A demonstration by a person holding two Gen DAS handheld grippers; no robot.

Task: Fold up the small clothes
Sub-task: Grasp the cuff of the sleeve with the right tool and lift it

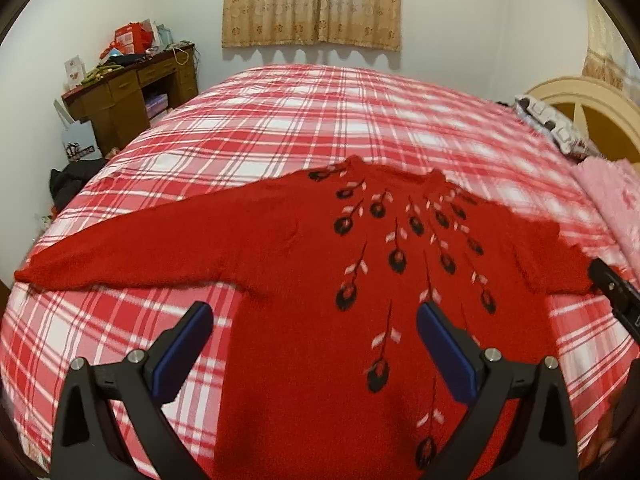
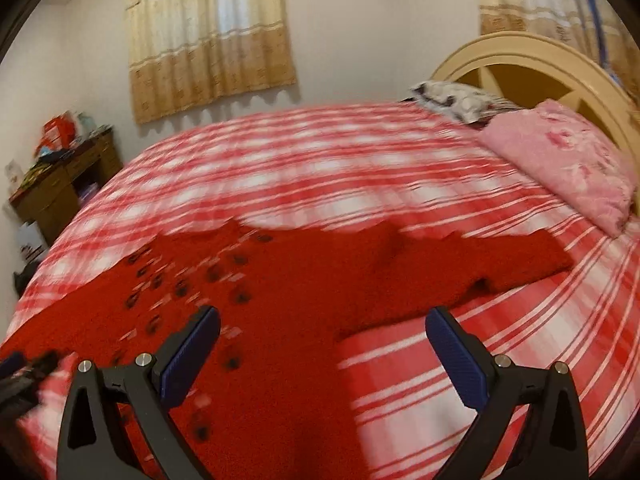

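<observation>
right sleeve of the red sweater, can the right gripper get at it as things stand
Probably yes. The right sleeve lies flat on the plaid bedspread with nothing on it, and the right gripper hangs open just short of it, only bare bedspread between.

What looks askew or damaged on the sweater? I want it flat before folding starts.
Nothing stands out. The red sweater lies spread flat on the plaid bedspread, sleeves out to both sides, no visible damage. Both the left gripper and the right gripper are open above it.
</observation>
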